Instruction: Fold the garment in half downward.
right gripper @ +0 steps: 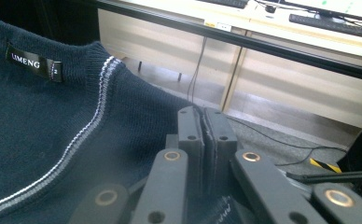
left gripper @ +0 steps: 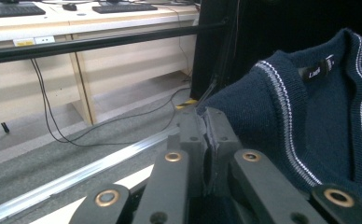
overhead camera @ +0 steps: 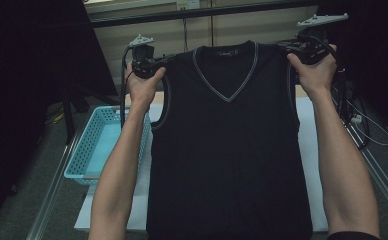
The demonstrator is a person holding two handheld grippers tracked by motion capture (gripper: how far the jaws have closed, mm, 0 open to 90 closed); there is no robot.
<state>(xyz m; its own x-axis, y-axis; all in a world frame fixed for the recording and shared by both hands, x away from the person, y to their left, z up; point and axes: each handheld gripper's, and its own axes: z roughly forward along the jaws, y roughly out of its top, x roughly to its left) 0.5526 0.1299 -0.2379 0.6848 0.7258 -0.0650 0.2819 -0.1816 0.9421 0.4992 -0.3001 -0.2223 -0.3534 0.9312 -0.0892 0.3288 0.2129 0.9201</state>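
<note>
While held aloft, vest [overhead camera: 227, 150] above basket [overhead camera: 89, 145].

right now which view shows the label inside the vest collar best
The right gripper view: the label sits close and sharp, its lettering readable. The left gripper view shows the label smaller, tilted and partly blurred. In the high view it is a tiny pale mark on the vest, unreadable.

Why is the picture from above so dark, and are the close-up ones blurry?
High view: dim, the navy vest almost black, side edges in shadow, white mat and blue basket brighter. Left gripper view: brighter, jaws near the lens soft, desks behind washed out. Right gripper view: label sharp, knit clear, jaws slightly soft.
</note>
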